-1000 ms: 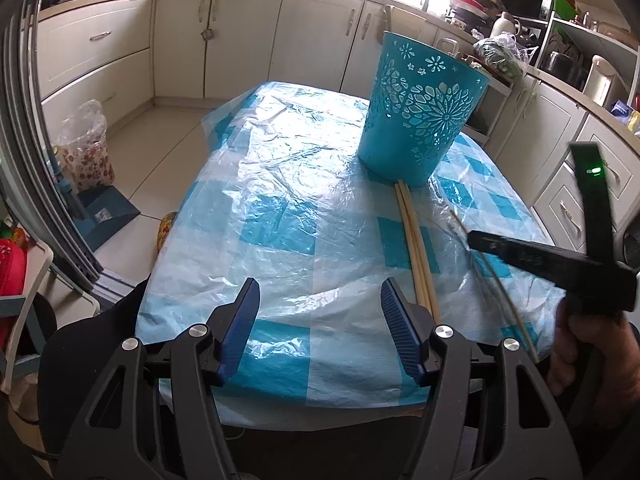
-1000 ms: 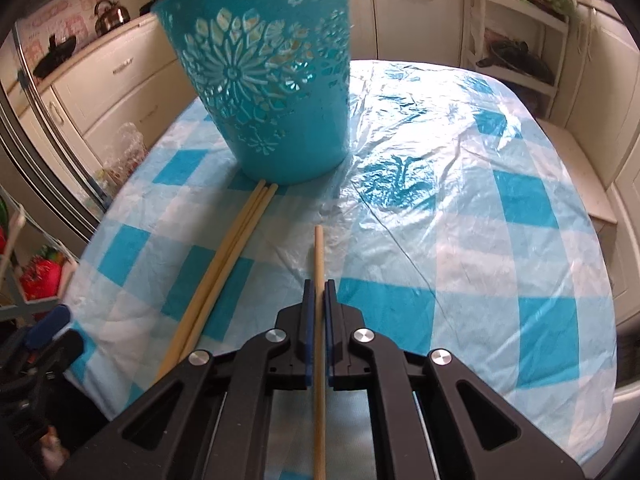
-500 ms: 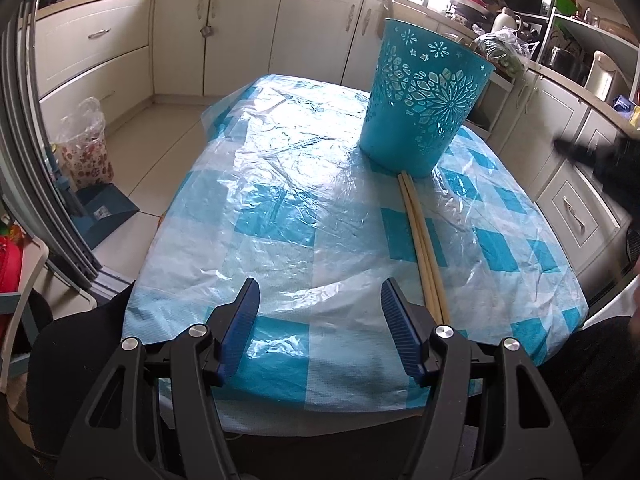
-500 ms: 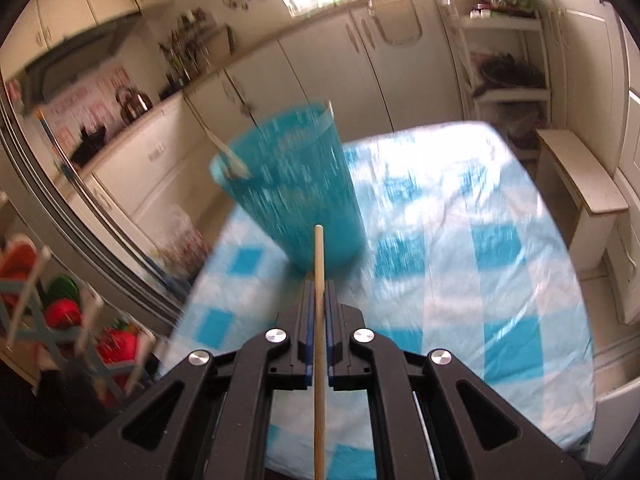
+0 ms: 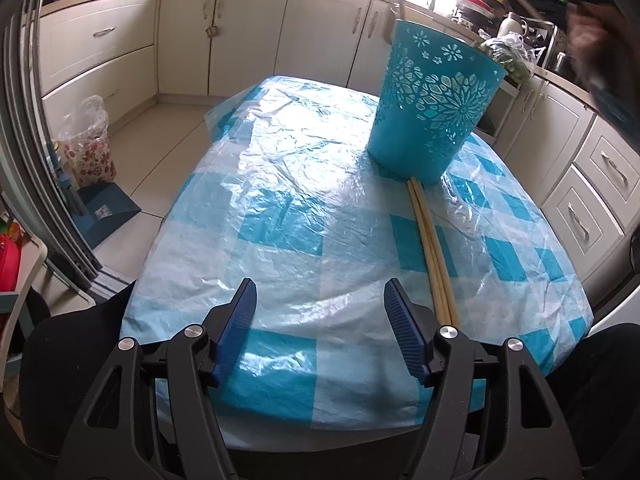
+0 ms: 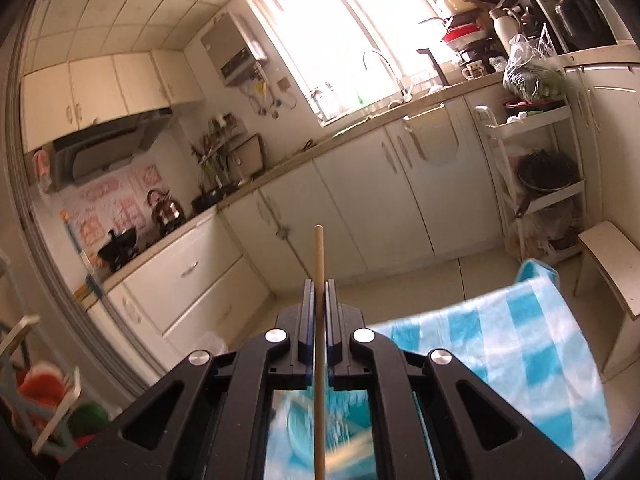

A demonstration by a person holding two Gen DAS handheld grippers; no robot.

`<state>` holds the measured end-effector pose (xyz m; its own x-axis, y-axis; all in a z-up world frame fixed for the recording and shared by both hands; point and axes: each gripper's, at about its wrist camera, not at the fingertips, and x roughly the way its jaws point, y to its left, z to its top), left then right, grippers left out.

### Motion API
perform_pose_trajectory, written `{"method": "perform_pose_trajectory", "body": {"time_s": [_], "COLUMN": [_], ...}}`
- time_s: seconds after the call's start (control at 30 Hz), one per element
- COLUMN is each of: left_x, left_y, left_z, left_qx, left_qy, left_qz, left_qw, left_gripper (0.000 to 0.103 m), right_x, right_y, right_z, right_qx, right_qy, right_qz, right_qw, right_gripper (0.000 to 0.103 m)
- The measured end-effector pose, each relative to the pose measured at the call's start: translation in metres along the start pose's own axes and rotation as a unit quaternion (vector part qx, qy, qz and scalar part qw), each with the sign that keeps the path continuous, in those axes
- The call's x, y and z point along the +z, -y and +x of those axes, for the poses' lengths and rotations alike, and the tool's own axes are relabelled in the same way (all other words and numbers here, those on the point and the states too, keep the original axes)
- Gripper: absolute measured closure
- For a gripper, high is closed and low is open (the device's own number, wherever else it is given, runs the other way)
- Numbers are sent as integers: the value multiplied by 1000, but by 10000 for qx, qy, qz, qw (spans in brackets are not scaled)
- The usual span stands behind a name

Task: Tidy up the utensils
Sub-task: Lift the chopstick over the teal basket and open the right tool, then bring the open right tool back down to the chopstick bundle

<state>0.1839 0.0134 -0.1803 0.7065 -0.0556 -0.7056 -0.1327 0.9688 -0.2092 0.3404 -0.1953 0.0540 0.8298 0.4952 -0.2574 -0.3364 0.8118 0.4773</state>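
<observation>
A blue cut-out basket (image 5: pixel 436 100) stands upright at the far right of the checked table (image 5: pixel 280 200). Two wooden chopsticks (image 5: pixel 432 248) lie side by side on the cloth, running from the basket's foot toward me. My left gripper (image 5: pixel 320 286) hovers over the near table edge, left of the chopsticks; its jaws are opening with nothing between them. My right gripper (image 6: pixel 319 284) is shut on a single wooden chopstick (image 6: pixel 319 248), whose end sticks out past the fingertips. It is raised high, and the basket (image 6: pixel 304 428) shows blurred below it.
A hand (image 5: pixel 592 28) shows blurred at the top right of the left wrist view. A patterned bag (image 5: pixel 86 148) and a blue dustpan (image 5: pixel 104 208) sit on the floor to the left. Cabinets (image 5: pixel 248 36) ring the room; a white stool (image 6: pixel 612 260) stands beyond the table's far end.
The right gripper has risen from the table with its chopstick and tilted up toward the room; the basket dropped below its view. The left gripper has stayed in place.
</observation>
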Motion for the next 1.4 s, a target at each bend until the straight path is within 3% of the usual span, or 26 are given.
{"method": "perform_pose_trajectory", "body": {"time_s": [0.27,0.67,0.83,1.0,1.17,1.27,1.4], "left_x": [10,9,10,10,8,7,3], "left_y": [0,1,2,3,6,10,12], "left_z": [-13,-6,-11,-20,-31,-40,-50], "left_qx": [23,4,18,23,40,49,45], "left_qy": [490,363,439,493,570,637,698], "left_qz": [22,4,16,10,74,134,167], "left_qw": [9988,9993,9990,9988,9983,9979,9974], "left_gripper": [40,39,39,39,39,39,38], "right_x": [-13,-24,-34,-45,-64,-92,-142], "right_y": [11,16,8,3,9,17,35], "right_z": [53,63,42,-6,-54,-73,-74], "right_qx": [-378,-464,-359,-310,-439,-562,-837], "right_qy": [-389,-781,-958,-894,-878,-1143,-1816], "right_qz": [-180,-325,-501,-654,-517,-392,-234], "right_qw": [9984,9953,9935,9934,9938,9911,9795], "right_gripper": [98,97,97,85,84,84,84]}}
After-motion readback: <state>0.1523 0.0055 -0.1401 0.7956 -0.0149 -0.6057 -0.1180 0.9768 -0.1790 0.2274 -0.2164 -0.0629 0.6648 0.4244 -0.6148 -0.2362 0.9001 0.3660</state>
